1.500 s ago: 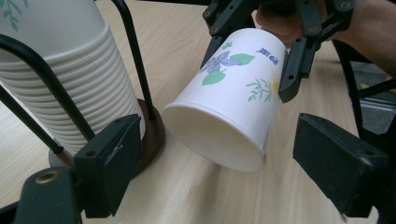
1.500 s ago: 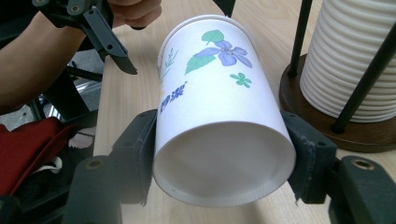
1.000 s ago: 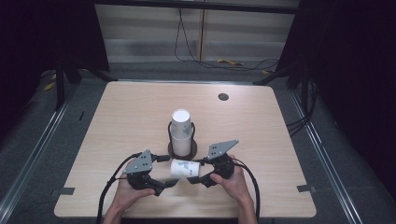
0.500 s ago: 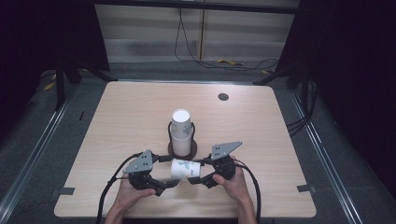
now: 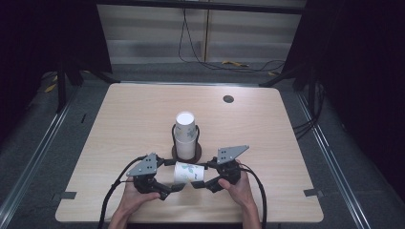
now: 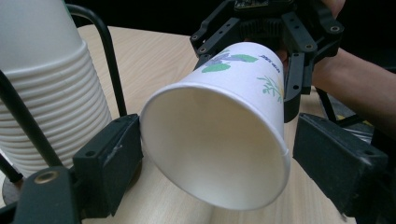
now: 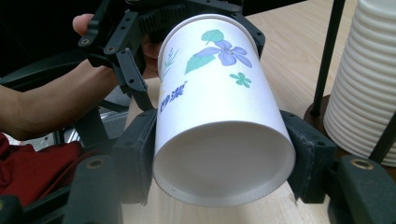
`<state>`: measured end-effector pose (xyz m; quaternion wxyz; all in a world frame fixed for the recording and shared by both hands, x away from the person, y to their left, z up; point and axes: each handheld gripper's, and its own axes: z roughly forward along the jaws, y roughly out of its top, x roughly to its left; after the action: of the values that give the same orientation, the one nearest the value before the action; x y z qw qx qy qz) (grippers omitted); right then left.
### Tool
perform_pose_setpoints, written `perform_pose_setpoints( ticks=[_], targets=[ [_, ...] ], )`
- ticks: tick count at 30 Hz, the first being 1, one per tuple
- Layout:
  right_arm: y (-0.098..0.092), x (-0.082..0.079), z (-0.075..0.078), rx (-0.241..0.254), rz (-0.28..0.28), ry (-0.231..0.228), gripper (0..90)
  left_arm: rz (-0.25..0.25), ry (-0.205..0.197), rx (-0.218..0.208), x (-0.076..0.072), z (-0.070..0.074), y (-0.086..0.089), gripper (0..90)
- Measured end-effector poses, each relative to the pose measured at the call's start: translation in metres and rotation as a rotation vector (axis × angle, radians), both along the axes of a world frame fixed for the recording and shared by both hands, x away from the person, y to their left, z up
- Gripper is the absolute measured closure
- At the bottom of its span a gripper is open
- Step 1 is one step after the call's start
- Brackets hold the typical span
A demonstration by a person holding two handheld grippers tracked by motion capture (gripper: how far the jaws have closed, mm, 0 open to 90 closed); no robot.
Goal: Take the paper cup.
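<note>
paper cup point(image 5: 188, 171) lay sideways just in front of the cup stack point(image 5: 185, 134), above the tabletop point(image 5: 267, 138) | right gripper point(image 7: 219, 140) jaws clamped its base | left gripper point(image 6: 212, 154) jaws wide around its rim, left jaw touching, right jaw apart | stack upright in black wire holder point(image 5: 197, 143)

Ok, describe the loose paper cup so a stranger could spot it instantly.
On the wooden table, find the stack of cups in its black wire holder. Just nearer the person, the paper cup lies sideways between both grippers. Unlike the plain stack, it shows purple flowers and green leaves.
</note>
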<state>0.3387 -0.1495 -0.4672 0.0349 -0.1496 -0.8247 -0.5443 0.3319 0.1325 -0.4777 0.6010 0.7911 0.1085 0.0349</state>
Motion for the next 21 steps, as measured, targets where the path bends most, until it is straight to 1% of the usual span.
perform_pose_setpoints(
  ticks=[4,8,11,12,14,19,21],
  targets=[
    [0.0001,-0.0009,0.0011,0.006,-0.002,-0.011,35.2,0.001,-0.002,-0.006,0.0012,0.0002,0.0003,15.6],
    [0.0000,-0.0007,0.0012,0.007,0.003,-0.009,35.2,-0.003,0.002,-0.008,0.0025,-0.0006,0.0001,16.0],
    [0.0005,-0.0006,0.0008,0.007,0.004,-0.009,35.2,-0.008,0.008,-0.008,0.0025,-0.0011,-0.0005,19.4],
    [0.0014,-0.0008,0.0005,0.004,0.007,-0.007,35.2,-0.006,-0.002,-0.003,0.0026,-0.0015,-0.0010,19.8],
    [0.0014,-0.0006,0.0003,0.003,0.006,-0.007,35.3,-0.011,-0.002,-0.003,0.0037,-0.0016,-0.0004,20.1],
    [0.0007,-0.0007,0.0012,0.008,0.007,-0.010,35.3,-0.024,0.001,-0.019,0.0049,-0.0011,0.0007,20.1],
    [0.0008,-0.0010,0.0017,0.018,0.014,-0.011,35.3,-0.030,0.012,-0.033,0.0059,-0.0016,0.0003,19.0]
  ],
)
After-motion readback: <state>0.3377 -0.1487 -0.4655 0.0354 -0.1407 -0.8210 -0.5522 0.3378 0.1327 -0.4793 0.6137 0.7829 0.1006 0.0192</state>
